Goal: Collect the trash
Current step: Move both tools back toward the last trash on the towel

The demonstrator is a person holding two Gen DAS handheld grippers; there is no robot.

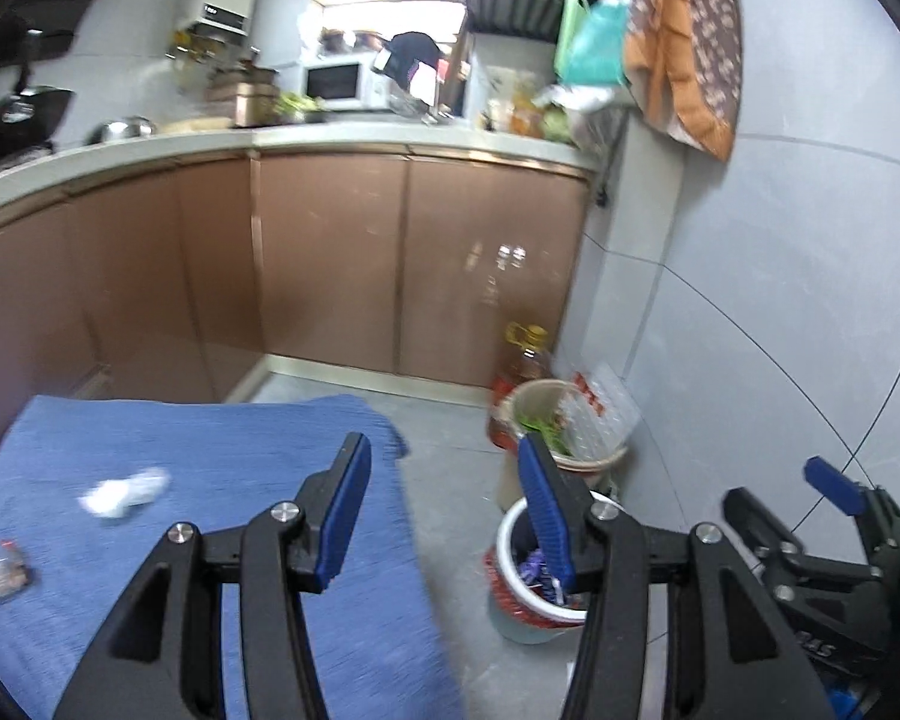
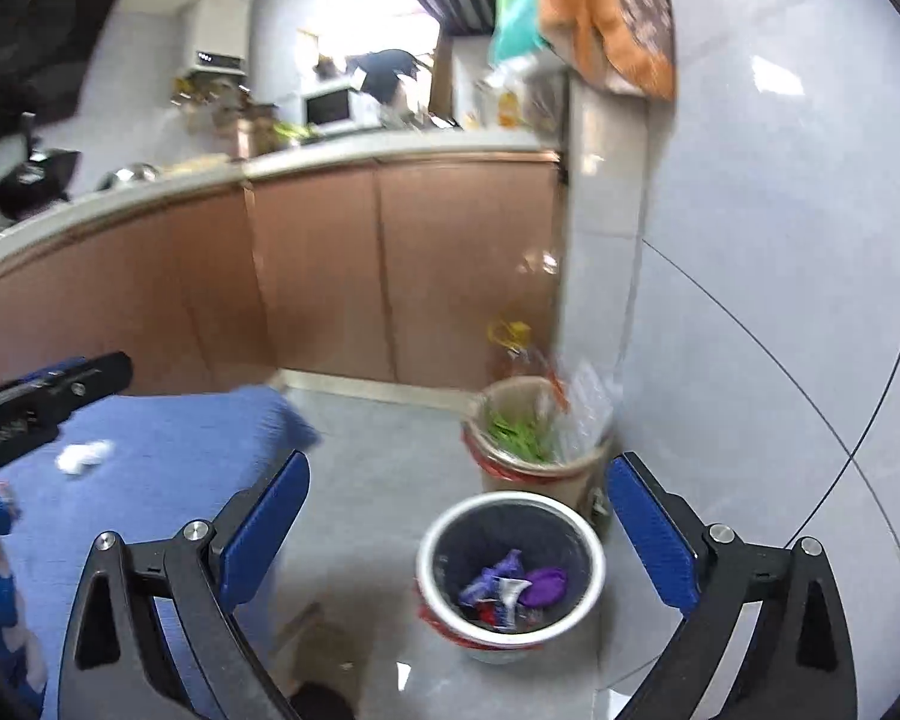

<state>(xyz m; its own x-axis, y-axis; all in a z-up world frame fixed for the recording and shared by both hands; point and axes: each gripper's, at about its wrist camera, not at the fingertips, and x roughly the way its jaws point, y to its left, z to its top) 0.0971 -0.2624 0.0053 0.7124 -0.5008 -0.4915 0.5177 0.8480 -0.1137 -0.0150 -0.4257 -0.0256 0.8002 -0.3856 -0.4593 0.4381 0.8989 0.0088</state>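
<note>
Both hand-held grippers, left (image 1: 444, 516) and right (image 2: 456, 540), gape empty; the crumpled tissue (image 1: 123, 495), left of both, could slip from a blurred, hasty pinch.

Both grippers are black linkage frames with silver round-head screws at the pivots. The left gripper (image 1: 444, 516) and right gripper (image 2: 456, 534) carry ribbed blue pads. White lettering on the right gripper's body, seen from the left wrist, is too blurred to read.

walls (image 1: 780, 270): grey tile | cabinets (image 1: 330, 252): copper-brown | floor (image 2: 378, 450): grey | window (image 1: 390, 15): bright
</note>
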